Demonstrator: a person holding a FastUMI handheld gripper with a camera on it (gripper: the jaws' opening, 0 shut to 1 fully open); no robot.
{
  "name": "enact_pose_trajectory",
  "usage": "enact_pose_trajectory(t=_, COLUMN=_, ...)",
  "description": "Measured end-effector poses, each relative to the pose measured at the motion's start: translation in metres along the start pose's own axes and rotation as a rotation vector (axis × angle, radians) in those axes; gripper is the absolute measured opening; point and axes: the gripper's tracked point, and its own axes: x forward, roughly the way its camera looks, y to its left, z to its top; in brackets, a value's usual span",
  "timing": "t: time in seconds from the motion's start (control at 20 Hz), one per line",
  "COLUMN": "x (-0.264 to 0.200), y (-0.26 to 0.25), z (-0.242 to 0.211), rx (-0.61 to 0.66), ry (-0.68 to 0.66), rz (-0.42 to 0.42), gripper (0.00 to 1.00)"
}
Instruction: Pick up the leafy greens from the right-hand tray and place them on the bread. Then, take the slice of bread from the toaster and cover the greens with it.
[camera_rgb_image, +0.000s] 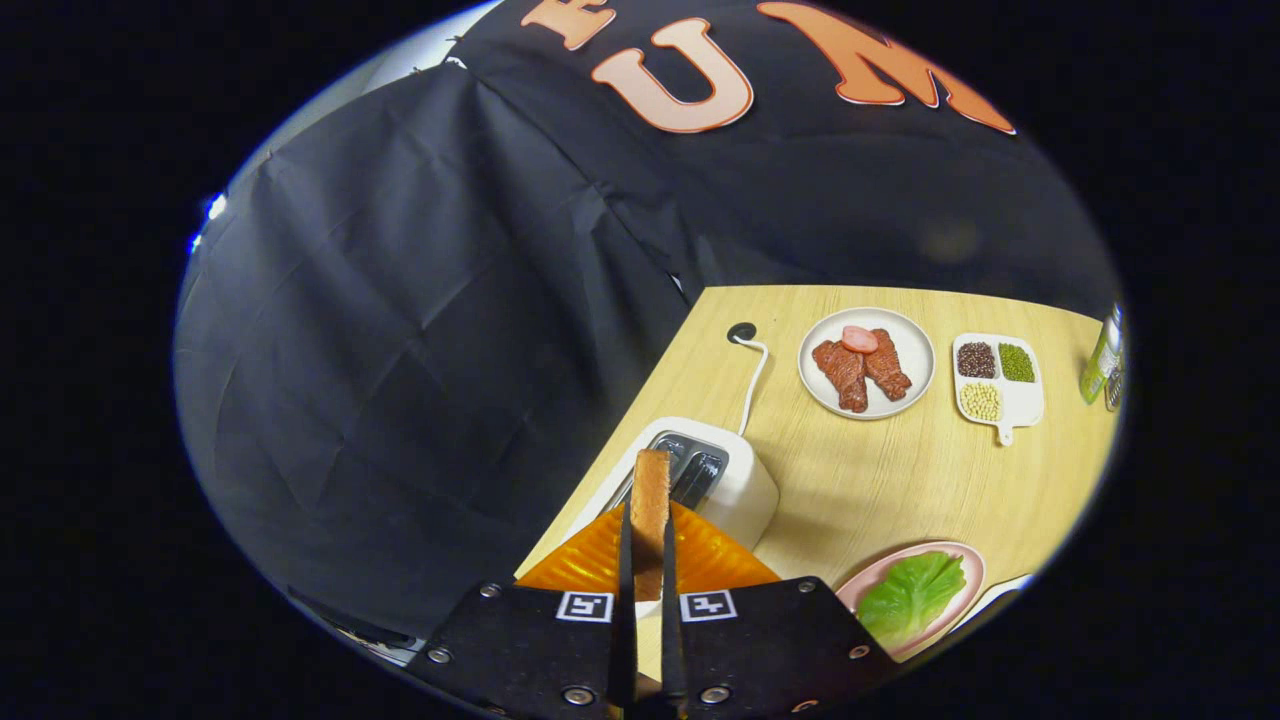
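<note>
The tongs (648, 560) pinch a slice of bread (650, 500) on edge, lifted over the white toaster (735, 490) on the worktop (900, 470). A leafy green (912, 595) lies on a pink plate (965, 560) to the right.

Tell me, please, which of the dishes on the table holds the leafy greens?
The pink plate just right of the gripper, which grips a bread slice. The white plate holds meat; the divided tray holds beans.
</note>
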Motion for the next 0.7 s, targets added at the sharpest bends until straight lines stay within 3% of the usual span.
enact_pose_trajectory(t=0.25, x=-0.035, y=-0.013, z=-0.005, rx=0.008, ry=-0.072, rz=0.028, gripper=0.10)
enact_pose_trajectory(t=0.7, x=-0.065, y=-0.094, z=-0.033, rx=0.109, ry=-0.125, rz=-0.056, gripper=0.10)
